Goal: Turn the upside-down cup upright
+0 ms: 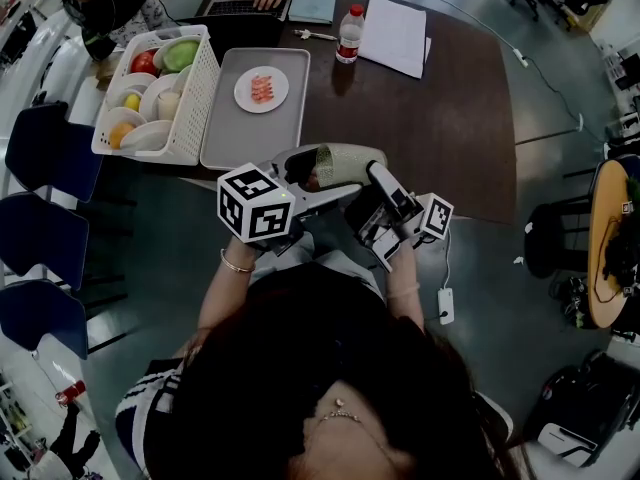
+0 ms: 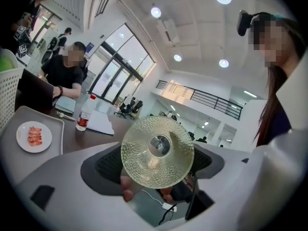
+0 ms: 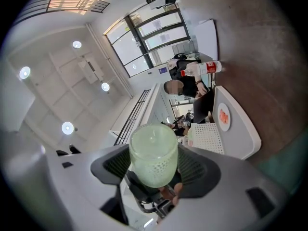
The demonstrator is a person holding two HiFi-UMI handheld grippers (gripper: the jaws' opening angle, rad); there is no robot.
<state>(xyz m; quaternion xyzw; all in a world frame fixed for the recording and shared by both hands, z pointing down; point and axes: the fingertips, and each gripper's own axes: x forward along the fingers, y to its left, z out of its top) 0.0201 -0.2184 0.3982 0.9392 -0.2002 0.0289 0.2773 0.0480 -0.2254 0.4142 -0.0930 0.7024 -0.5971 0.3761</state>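
**Ana:** Green-tinted, dimpled glass cup [image 1: 345, 161]: where is it right now?

**Ben:** It is off the dark brown surface [image 1: 430, 118], lying on its side in mid-air over the grey floor [image 1: 490, 278], just in front of the person. The right hand-held gripper [image 3: 154, 170] has its pads clamped on the cup's sides. The left hand-held gripper [image 2: 157, 165] meets it end-on, with one round end facing its camera. Its pads look pressed to the wall as well, so both seem to be gripping.

**Ana:** What could go wrong from here?

**Ben:** A drop, I'd judge. The glass is hard and round. If one gripper lets go before the other's hold is firm, or the two twist against each other, the cup could slip out and break on the floor. If it is set down too close to the surface's edge, it could also tip off.

**Ana:** And the containers?

**Ben:** The cup looks empty. A white perforated plastic basket [image 1: 203, 88] at the far left holds white bowls [image 1: 150, 133] with red, green and yellow fruit. Just beside it, a grey rectangular tray [image 1: 225, 138] carries a small white plate [image 1: 245, 96] of pinkish-red food pieces [image 1: 262, 88]. A clear plastic bottle with a red cap [image 1: 348, 34] stands further back, and I cannot make out how full it is.
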